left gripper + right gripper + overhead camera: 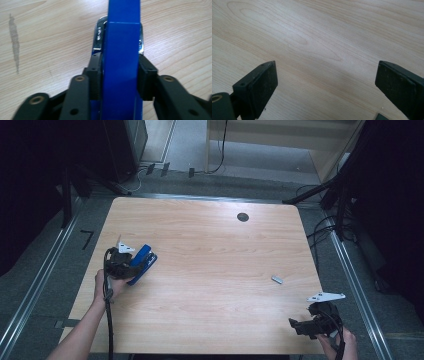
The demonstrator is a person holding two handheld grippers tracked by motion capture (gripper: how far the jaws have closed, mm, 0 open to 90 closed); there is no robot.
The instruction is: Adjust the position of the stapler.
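Note:
A blue stapler [146,260] with a metal base lies on the left part of the wooden table [215,255]. My left gripper [132,265] is shut on it, and a hand holds the gripper from the near side. In the left gripper view both black pads press on the sides of the stapler's [122,45] blue body, whose chrome front end sticks out past my left gripper [122,75]. My right gripper [296,325] rests at the table's near right corner. In the right gripper view my right gripper [327,85] stands wide open over bare wood.
A small grey metal strip [277,279] lies on the right part of the table, beyond the right gripper. A dark round hole [243,217] sits near the far edge. Metal floor rails, cables and dark stands surround the table.

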